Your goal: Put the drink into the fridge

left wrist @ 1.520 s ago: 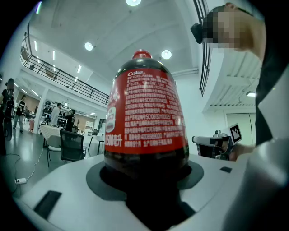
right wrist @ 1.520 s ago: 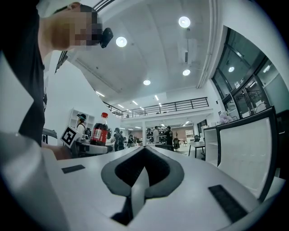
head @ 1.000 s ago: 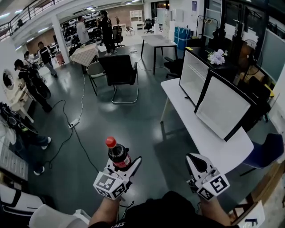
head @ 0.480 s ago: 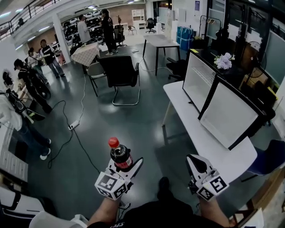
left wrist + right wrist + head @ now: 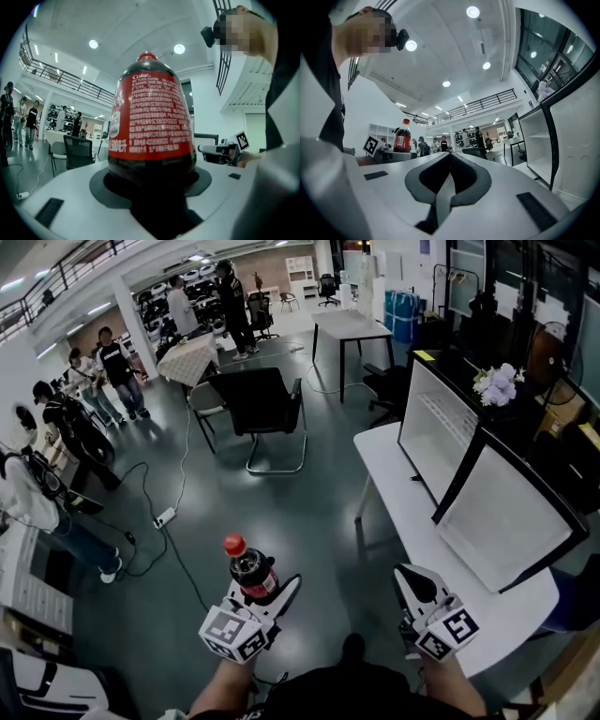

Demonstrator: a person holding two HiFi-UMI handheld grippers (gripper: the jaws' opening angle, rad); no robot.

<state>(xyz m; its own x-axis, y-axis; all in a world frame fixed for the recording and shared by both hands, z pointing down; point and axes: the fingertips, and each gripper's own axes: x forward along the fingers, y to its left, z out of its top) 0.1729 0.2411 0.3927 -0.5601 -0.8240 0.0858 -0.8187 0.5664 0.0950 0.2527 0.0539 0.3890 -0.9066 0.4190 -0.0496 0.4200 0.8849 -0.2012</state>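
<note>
White desk (image 5: 405, 514) at right carries two black-framed, white-lined fridges (image 5: 502, 512), well apart from drink. Cola bottle (image 5: 251, 574) upright above grey floor (image 5: 281, 512): long axis vertical, red cap on top, base clamped in left gripper (image 5: 270, 596). Right gripper (image 5: 413, 583) alongside, jaws pressed together, empty.

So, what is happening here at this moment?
A person holds a gripper in each hand. The left gripper is shut on a cola bottle, upright, over the floor. The right gripper is shut and empty. An open fridge stands on the white table to the right; the bottle is not in it yet.
</note>
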